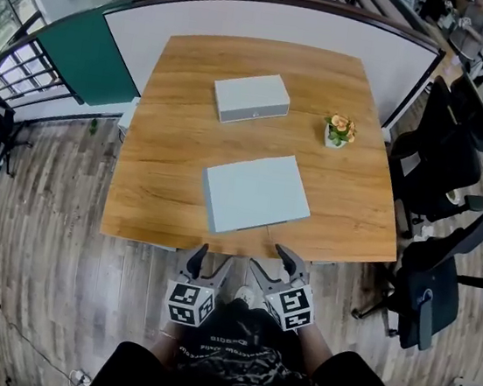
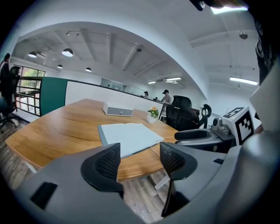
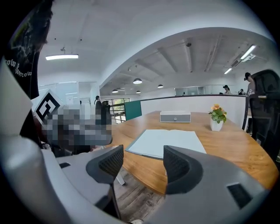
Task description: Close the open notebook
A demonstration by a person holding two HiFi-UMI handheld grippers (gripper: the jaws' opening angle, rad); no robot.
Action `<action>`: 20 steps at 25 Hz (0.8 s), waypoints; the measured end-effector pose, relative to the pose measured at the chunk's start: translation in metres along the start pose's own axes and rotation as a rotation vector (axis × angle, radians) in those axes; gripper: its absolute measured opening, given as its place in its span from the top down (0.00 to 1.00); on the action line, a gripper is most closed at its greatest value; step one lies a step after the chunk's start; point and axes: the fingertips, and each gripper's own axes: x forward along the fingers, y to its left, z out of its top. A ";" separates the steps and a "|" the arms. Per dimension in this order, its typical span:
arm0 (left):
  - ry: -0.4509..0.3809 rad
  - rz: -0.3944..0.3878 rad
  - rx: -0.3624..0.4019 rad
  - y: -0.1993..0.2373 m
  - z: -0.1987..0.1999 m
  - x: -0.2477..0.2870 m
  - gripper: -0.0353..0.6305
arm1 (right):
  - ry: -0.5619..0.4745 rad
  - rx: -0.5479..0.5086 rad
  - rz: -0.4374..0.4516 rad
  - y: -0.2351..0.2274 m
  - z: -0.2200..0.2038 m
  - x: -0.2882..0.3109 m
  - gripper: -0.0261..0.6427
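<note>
- The notebook [image 1: 255, 192] lies flat on the table [image 1: 170, 134], in its near half and a little right of centre. It is turned slightly askew, and one corner comes close to the near edge.
- It shows a pale, plain face. The gripper views hint at a faint fold running from near to far, so it reads as an open spread, though the head view cannot settle that.
- It looks thin and light. The cover is probably stiffer than the leaves, which would flop and fan if lifted alone.
- Because it lies flush on smooth wood, there is little to pinch and a push may slide it.
- The best hold is probably the outer edge of one half: work one jaw under cover and leaves together, then swing that half over the fold. The other tongs could press the resting half so it does not skate.
- A box [image 1: 251, 97] and a small plant [image 1: 340, 130] stand farther back, well apart from the notebook and clear of the swing.
- The left tongs [image 1: 213, 259] have their jaws apart with nothing between them.
- The right tongs [image 1: 270, 260] are likewise spread and empty.
- Both hang side by side close to the person's body, over the floor just short of the table's near edge. Their marker cubes face up and they point at the notebook, tilted slightly down.
</note>
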 end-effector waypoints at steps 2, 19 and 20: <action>0.005 0.023 -0.016 0.005 0.002 0.005 0.49 | 0.013 0.005 0.009 -0.003 -0.002 0.003 0.55; 0.231 0.222 -0.156 0.078 -0.023 0.055 0.62 | 0.107 0.011 0.024 -0.019 -0.003 0.030 0.59; 0.234 0.229 -0.165 0.081 -0.024 0.058 0.62 | 0.111 0.011 0.022 -0.020 -0.004 0.030 0.60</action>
